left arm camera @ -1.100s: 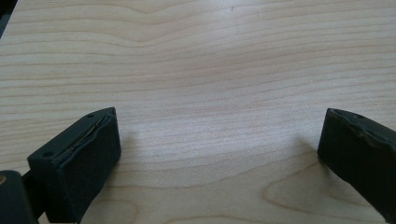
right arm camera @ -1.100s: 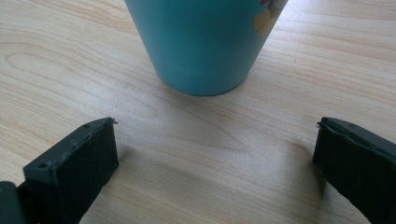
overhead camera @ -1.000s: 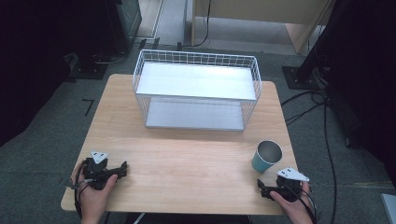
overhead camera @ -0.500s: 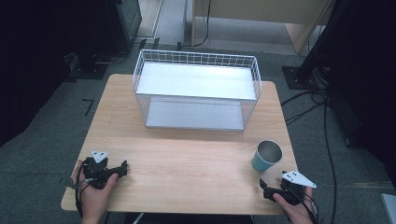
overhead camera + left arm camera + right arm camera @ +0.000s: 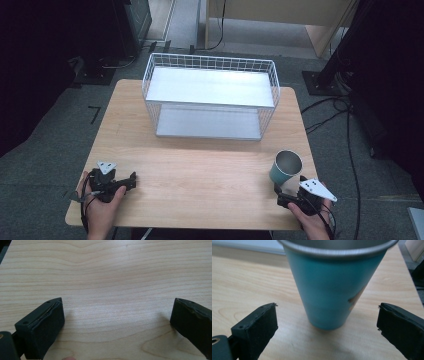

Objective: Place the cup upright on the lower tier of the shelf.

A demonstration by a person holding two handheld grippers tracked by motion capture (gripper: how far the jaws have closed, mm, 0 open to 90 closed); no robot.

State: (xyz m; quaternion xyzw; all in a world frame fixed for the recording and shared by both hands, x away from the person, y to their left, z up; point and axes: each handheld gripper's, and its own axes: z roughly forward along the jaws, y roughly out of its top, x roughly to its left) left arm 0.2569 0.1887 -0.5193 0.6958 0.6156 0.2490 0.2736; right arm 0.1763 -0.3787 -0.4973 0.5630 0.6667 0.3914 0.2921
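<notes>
Looking from the high view, the teal metal cup with a steel rim (image 5: pixel 287 169) stands upright on the wooden worktop (image 5: pixel 200 170), ungrasped, just ahead of the right hand-held gripper (image 5: pixel 286 194); the lift seems barely begun.

Through the right gripper view, the cup (image 5: pixel 332 290) stands between released jaws, untouched.

Through the left gripper view, released jaws rest over bare wood.

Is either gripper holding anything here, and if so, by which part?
Nothing is held. The right gripper has open jaws short of the teal cup; the left gripper is open over bare table.
</notes>
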